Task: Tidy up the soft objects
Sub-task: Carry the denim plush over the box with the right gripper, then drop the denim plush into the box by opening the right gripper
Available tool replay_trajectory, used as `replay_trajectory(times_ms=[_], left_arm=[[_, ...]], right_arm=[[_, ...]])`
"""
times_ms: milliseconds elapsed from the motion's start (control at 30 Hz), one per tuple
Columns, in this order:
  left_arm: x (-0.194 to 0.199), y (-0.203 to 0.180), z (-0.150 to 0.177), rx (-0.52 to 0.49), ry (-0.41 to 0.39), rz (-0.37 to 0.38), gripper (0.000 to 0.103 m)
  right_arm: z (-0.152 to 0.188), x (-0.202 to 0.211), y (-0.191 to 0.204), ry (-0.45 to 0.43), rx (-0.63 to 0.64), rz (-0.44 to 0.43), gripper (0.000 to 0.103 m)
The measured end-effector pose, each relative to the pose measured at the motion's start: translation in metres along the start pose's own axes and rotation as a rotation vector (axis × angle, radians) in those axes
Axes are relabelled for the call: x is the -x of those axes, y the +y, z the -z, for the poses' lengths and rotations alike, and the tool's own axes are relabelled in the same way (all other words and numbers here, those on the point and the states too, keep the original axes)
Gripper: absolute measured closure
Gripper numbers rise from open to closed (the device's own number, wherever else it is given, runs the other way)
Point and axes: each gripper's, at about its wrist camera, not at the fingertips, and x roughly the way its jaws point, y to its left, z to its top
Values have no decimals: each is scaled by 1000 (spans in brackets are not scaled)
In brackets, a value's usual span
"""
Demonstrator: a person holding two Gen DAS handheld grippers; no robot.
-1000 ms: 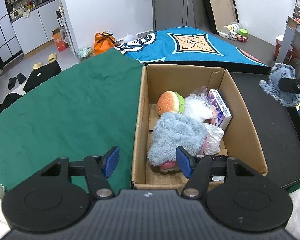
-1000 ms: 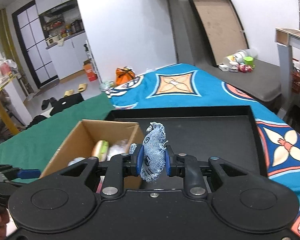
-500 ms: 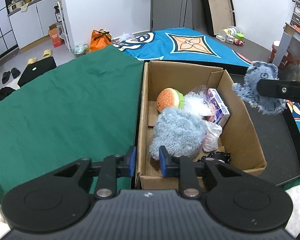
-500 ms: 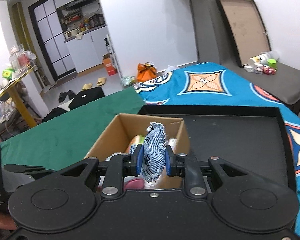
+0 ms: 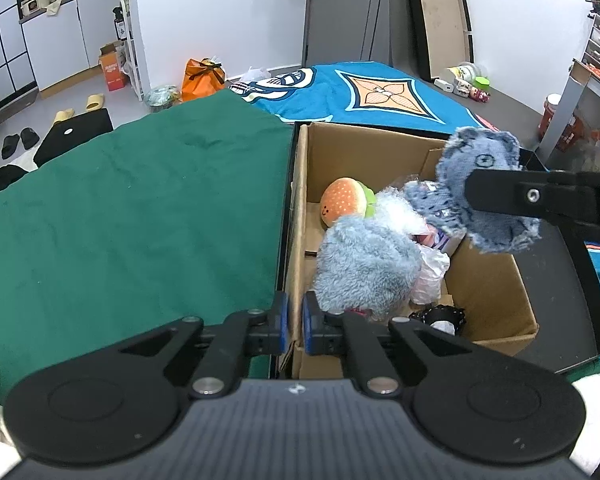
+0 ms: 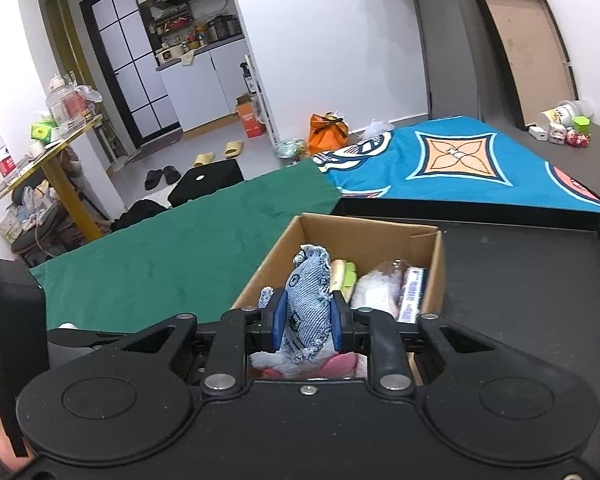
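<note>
An open cardboard box stands in a black tray. It holds a burger plush, a fluffy grey-blue plush, white plastic wrap, a small printed carton and a black item. My left gripper is shut on the box's left wall at its near corner. My right gripper is shut on a frayed denim soft toy and holds it above the box; the toy also shows in the left wrist view.
A green cloth covers the surface left of the box. The black tray extends to the right. A blue patterned cloth lies behind. Slippers, an orange bag and a yellow-legged table stand on the floor beyond.
My left gripper closed from wide open onto the box's left wall. My right gripper carried the denim toy leftward from over the tray to above the box.
</note>
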Motion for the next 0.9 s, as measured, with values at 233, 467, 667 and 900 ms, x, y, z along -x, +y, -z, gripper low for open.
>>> replay_trajectory(times_ms=[233,467,667,900], left_arm=[[0,2,0,4,-1,5,96],[0,0,-1,4,1,-5,96],[1,-5,-3,-7,7,-24,95],[0,-14,-9,-12,37,-53,90]], right_arm=[[1,-5,5,40,-38,-59,66],[9,-3,-11,70,-89,-31,60],[13,4,-28,73,-107,12,60],[23,13,-44,95,-137,52,47]])
